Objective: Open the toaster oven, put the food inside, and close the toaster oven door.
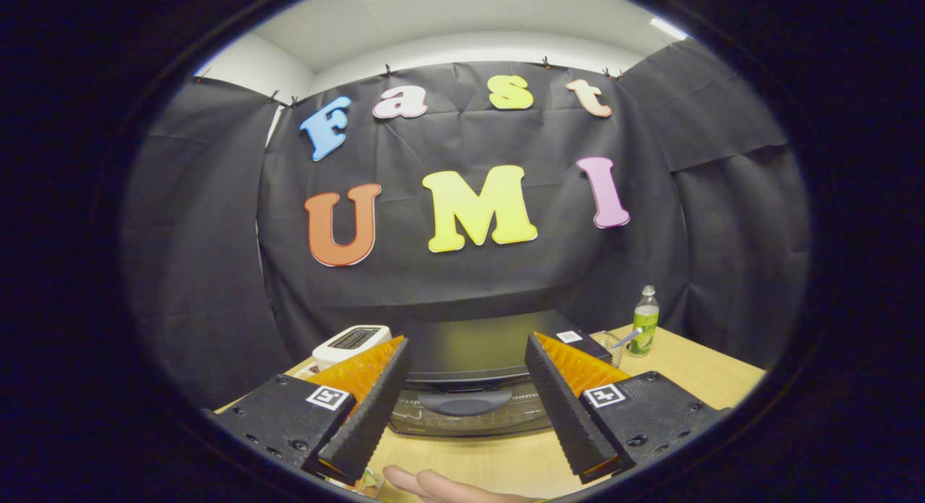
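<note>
my claw (466, 405) is spread wide, holding nothing. toaster oven (473, 366) sits on the bench (694, 376) just ahead betw the fingers, door shut. i should drop lower, centre on the door handle (462, 400) & pull w/ a steady arc.

The gripper (466, 409) gapes wide; at twelve o'clock the black toaster oven (473, 376) blocks passage. Bare wooden table (694, 373) lies at two o'clock.
</note>
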`<state>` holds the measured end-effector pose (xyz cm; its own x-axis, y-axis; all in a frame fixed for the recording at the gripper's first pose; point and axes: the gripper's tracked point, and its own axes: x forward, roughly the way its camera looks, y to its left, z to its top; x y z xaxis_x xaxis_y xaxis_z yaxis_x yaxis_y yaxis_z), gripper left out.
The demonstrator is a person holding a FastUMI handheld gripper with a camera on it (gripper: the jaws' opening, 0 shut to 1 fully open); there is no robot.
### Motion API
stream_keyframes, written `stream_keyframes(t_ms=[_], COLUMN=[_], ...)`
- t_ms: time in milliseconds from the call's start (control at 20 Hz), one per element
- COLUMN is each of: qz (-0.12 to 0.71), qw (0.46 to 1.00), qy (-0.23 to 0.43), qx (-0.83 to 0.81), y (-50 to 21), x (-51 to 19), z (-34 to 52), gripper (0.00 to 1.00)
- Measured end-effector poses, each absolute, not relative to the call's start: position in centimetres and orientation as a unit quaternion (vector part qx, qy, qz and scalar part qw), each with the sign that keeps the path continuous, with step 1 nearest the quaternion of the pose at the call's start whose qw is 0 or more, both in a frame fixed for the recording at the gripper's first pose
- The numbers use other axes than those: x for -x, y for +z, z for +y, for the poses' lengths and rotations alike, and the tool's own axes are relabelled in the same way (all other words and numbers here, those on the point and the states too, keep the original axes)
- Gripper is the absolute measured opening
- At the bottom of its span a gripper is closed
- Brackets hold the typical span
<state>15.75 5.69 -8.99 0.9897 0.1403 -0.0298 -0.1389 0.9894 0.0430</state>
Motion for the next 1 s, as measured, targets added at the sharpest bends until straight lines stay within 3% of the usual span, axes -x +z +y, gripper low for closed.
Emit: stream_keyframes(t_ms=[500,1000], qz=[0.098,0.081], qw=[0.994,0.995], qy=[0.051,0.025], qx=[0.001,0.047], y=[-17.2,-18.7], x=[-22.7,-23.0], z=[5.8,6.2], gripper=[1.0,1.0])
